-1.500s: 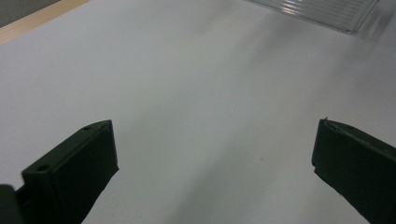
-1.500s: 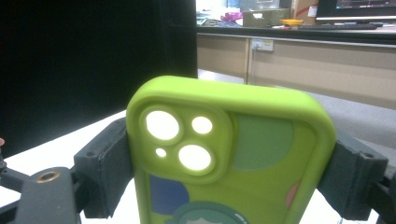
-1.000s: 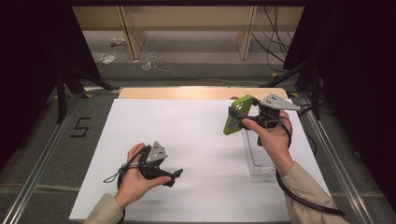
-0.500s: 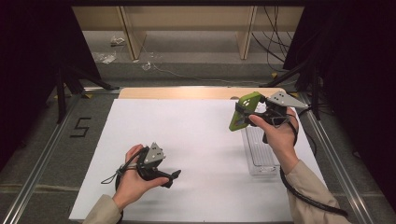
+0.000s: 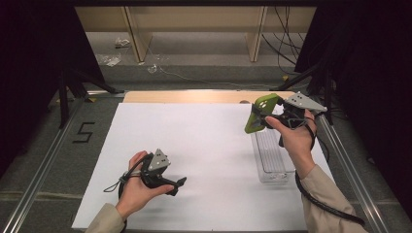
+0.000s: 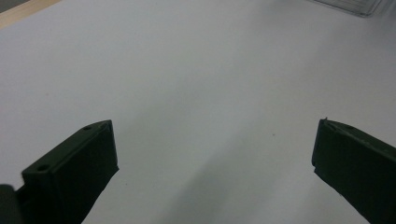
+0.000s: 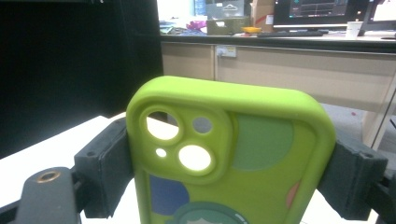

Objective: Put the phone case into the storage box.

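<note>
Right claw: we see it held up over the far right part of the bench, its jaws clamped on the two long sides of a green phone case.
Case: in the right gripper view we see the case upright between the jaws, its camera cut-outs at the top left, coloured patches and a round figure on the back. It is off the bench, above the far end of the tray.
Tray: we see a clear plastic tray lying lengthwise on the white sheet, just below the right hand.
Left claw: we see it low over the near left part of the sheet, jaws spread wide with nothing between them; the left gripper view shows bare white sheet between the two black jaws.
Left hand: we see it wrapped round the gripper body, well apart from the case.
</note>
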Demonstrator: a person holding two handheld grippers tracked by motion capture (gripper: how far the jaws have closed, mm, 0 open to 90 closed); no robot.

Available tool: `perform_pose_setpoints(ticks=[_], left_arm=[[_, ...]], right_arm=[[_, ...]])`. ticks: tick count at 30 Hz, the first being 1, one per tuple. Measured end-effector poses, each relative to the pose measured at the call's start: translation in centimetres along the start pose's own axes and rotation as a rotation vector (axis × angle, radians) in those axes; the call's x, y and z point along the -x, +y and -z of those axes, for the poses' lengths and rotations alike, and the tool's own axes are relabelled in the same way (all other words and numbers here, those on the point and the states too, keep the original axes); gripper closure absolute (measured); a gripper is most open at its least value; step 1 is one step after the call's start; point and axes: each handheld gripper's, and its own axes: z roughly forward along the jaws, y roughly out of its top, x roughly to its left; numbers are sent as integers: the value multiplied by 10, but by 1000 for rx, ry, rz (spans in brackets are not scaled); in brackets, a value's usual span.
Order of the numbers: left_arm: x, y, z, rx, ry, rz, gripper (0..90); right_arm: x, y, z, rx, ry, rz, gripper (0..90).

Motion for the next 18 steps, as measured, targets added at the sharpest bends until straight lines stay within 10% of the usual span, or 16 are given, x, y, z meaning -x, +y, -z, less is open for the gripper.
perform_pose_setpoints(ticks=[18], left_arm=[[-1, -5, 2, -6, 3, 3, 0]], right_arm=[[11, -1, 2, -7, -43, 4, 167]])
